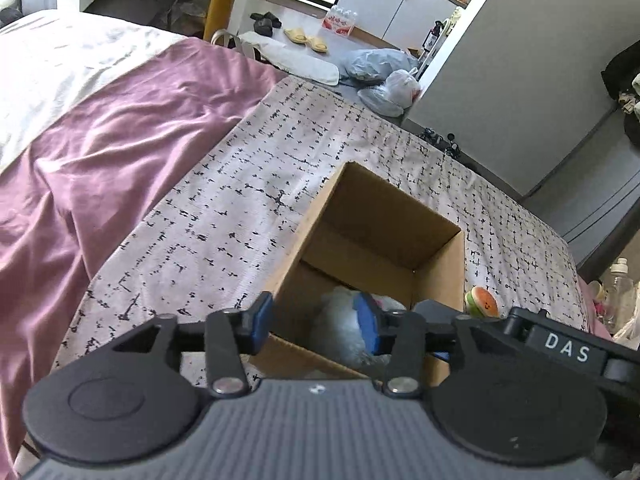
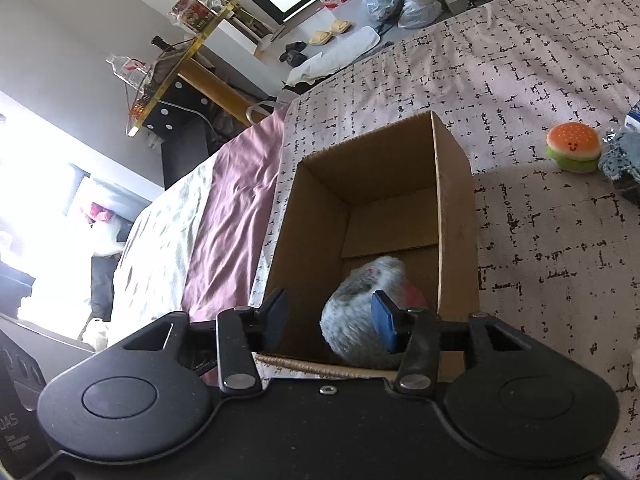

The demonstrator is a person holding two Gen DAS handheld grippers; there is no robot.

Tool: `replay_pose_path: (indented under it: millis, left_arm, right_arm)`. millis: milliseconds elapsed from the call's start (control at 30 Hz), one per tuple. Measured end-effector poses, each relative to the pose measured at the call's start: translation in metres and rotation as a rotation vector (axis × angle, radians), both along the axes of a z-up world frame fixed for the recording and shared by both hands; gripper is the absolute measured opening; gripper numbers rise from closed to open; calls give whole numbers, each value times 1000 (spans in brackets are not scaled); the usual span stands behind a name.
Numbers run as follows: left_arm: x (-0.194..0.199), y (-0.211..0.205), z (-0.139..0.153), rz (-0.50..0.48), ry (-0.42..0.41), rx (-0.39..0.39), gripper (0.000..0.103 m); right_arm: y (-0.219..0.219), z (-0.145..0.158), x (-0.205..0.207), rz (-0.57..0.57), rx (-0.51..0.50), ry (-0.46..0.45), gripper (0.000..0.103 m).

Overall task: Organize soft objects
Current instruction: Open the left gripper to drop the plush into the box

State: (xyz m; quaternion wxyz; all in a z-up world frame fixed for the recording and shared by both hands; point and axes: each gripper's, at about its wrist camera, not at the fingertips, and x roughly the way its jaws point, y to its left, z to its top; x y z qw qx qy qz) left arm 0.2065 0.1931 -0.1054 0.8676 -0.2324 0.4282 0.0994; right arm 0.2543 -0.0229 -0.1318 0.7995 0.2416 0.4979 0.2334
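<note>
An open cardboard box [image 1: 438, 268] [image 2: 456, 216] stands on the patterned bedspread. A fluffy grey-white plush toy [image 1: 340, 328] [image 2: 360, 304] lies inside it at the near end, with a pink patch showing. A burger-shaped plush [image 1: 482, 302] [image 2: 574, 147] sits on the bedspread to the right of the box. My left gripper [image 1: 314, 322] is open and empty, just above the box's near rim. My right gripper [image 2: 330, 320] is open and empty above the same rim, its jaws either side of the plush but apart from it.
A grey knitted item [image 2: 620, 156] lies next to the burger plush. A purple blanket [image 1: 100, 152] and a white sheet [image 1: 60, 68] cover the bed to the left. Bags [image 1: 384, 76], slippers [image 1: 306, 38] and a bottle pack [image 1: 340, 20] lie on the floor beyond.
</note>
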Motion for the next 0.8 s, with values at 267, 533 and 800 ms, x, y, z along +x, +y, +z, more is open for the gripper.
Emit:
replay_pose_path:
  millis: [267,533,800]
  left_arm:
    - [-16,-7,25,33,-32,63,82]
    - [-28,-30,41,-5,-1,133,87]
    - [-45,-58,55,-32,-33,174,96]
  right_arm:
    - [-14,20,-13,18,-37,-71,64]
    - [-46,34,-26,6,-56,-138,84]
    - [-83,44,-36,24,-113,-206,94]
